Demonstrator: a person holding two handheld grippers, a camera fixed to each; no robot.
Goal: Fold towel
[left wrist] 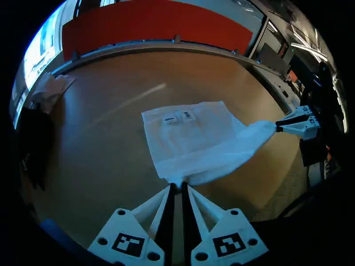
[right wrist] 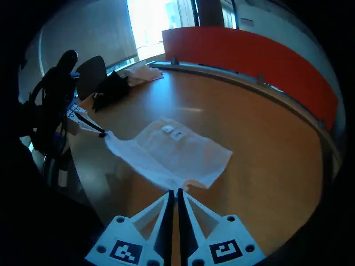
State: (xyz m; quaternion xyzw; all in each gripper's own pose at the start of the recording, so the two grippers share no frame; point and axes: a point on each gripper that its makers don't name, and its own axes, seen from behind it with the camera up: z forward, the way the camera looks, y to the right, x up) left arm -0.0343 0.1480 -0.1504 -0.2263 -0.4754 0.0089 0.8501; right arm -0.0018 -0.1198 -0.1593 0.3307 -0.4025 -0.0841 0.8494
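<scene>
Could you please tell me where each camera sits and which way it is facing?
Left gripper view: rides on the left claw, shut on a towel corner at bottom, looking across the table toward the red partition.
Right gripper view: rides on the right claw, shut on another corner, facing the window; the person is a dark figure at left.
Shared: towel, table, partition, and each shows the other claw.

A broad desk (left wrist: 102,146) with a warm brown wooden top has a long red partition (left wrist: 151,22) along its far edge. Bright daylight comes through a tall window (right wrist: 153,22) beside a grey wall (right wrist: 88,35). A dark chair (right wrist: 91,75) stands at the desk's corner.
</scene>
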